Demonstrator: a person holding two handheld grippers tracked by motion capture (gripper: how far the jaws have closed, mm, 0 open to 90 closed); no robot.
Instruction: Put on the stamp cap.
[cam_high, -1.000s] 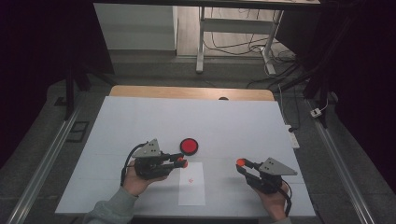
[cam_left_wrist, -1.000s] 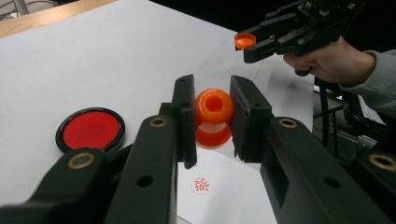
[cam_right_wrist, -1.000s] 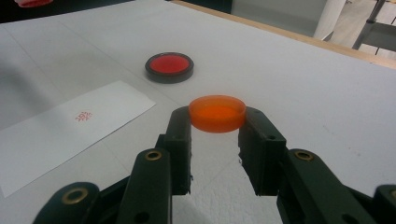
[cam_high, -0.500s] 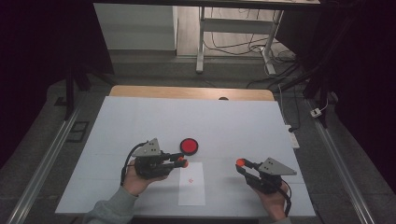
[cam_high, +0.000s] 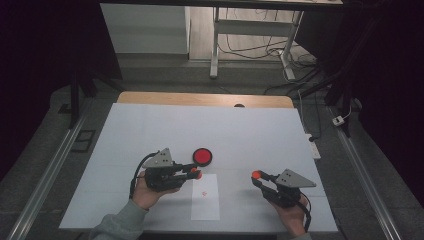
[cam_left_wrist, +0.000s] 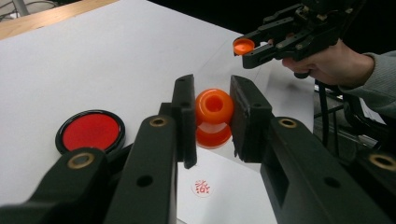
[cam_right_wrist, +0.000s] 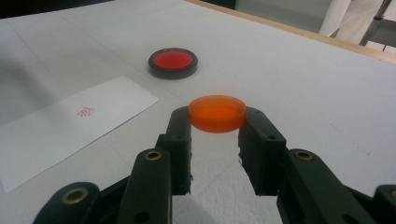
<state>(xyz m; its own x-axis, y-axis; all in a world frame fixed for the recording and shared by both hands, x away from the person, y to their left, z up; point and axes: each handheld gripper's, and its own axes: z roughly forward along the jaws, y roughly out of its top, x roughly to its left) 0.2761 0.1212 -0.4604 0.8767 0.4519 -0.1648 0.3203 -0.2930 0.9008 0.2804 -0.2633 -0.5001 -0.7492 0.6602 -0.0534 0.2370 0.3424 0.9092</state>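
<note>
My left gripper (cam_high: 196, 173) (cam_left_wrist: 212, 122) is shut on an orange knob-shaped stamp (cam_left_wrist: 213, 106), held level just above the top edge of a white paper slip (cam_high: 205, 205). The slip bears a small red stamped mark (cam_left_wrist: 202, 187) (cam_right_wrist: 86, 112). My right gripper (cam_high: 256, 177) (cam_right_wrist: 217, 127) is shut on a round orange cap (cam_right_wrist: 217, 113) (cam_left_wrist: 243, 45), off to the right of the slip and above the table. A round red ink pad (cam_high: 202, 156) (cam_right_wrist: 173, 62) in a black tin lies just beyond the slip.
A white sheet (cam_high: 250, 135) covers the table, with a wooden strip (cam_high: 165, 98) along its far edge. A white power strip (cam_high: 313, 148) lies off the right edge. Metal rails run along both sides on the floor.
</note>
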